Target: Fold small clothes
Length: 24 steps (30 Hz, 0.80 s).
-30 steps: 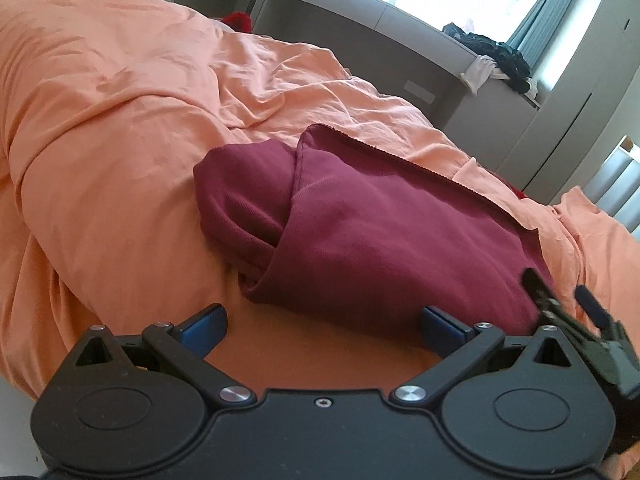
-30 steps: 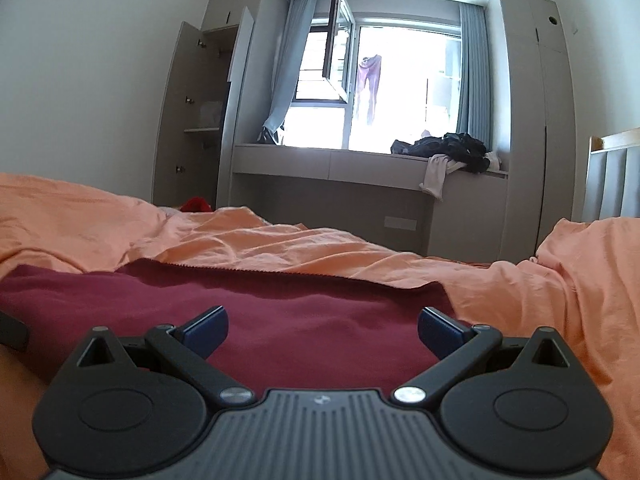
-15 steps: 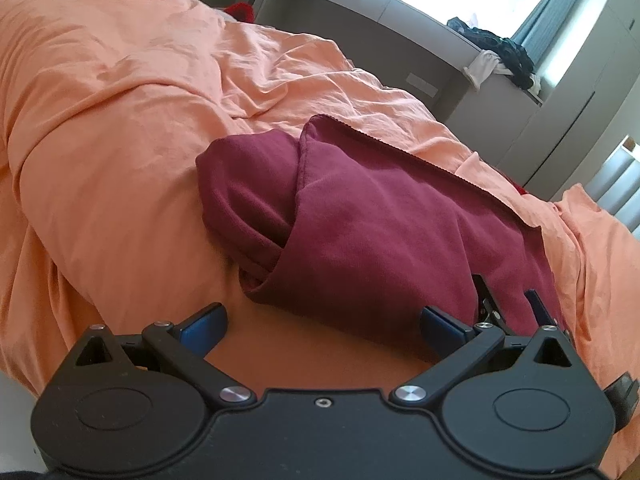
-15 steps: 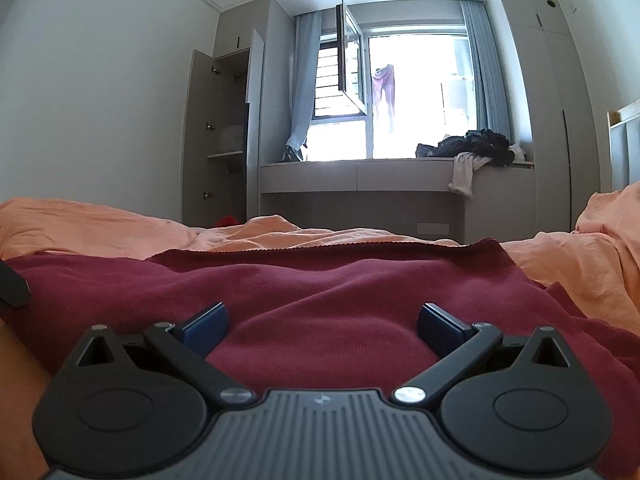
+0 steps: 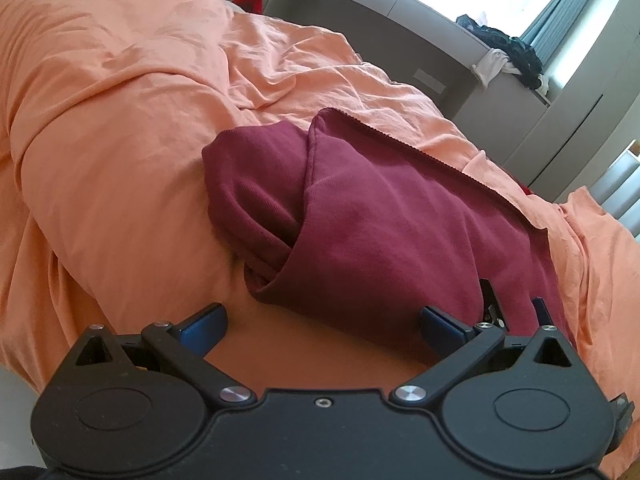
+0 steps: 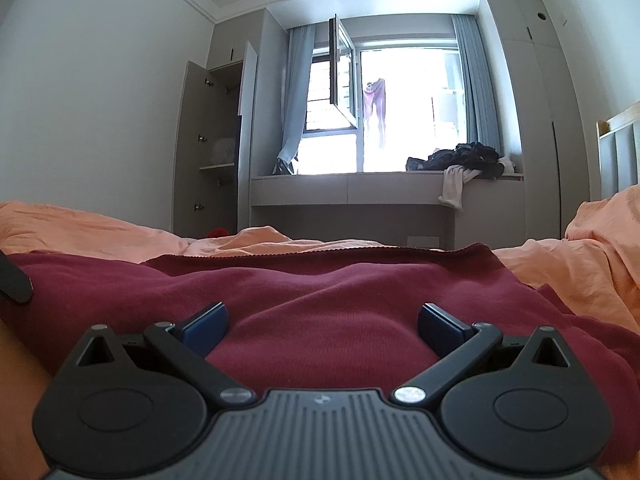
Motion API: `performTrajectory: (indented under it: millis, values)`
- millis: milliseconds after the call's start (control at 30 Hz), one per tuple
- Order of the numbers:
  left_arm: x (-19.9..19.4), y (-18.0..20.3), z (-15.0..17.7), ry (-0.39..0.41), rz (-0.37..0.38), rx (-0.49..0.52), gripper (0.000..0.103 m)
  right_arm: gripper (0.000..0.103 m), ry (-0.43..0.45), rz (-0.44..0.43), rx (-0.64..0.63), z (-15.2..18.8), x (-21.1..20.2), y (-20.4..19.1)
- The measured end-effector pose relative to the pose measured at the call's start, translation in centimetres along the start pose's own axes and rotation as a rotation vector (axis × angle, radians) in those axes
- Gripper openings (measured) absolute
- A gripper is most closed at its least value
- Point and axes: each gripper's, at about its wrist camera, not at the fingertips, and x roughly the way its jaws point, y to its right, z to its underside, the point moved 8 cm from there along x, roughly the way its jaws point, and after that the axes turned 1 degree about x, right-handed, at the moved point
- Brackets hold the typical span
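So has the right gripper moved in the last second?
Yes. The right gripper has gone forward and lower: the maroon garment now fills the space between its open jaws, and its far hem hides more of the window bench.

A home bedroom: a rumpled orange duvet (image 6: 100, 228) fills the lower part of the frame. At centre, a curtained window (image 6: 400, 108) stands over a built-in bench (image 6: 348, 190) strewn with a clothes heap (image 6: 464, 160). At left, a wardrobe (image 6: 212, 140) stands open.
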Motion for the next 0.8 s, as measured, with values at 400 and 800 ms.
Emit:
performTrajectory:
  millis: [400, 800]
  values:
    - [0.1, -0.1, 0.0, -0.003, -0.007, -0.012, 0.102, 0.102, 0.027, 0.022, -0.004, 0.3, -0.5, -0.9]
    - [0.5, 0.2, -0.1, -0.004, -0.025, -0.009, 0.103, 0.102, 0.053, 0.037, -0.003, 0.5, -0.9, -1.2]
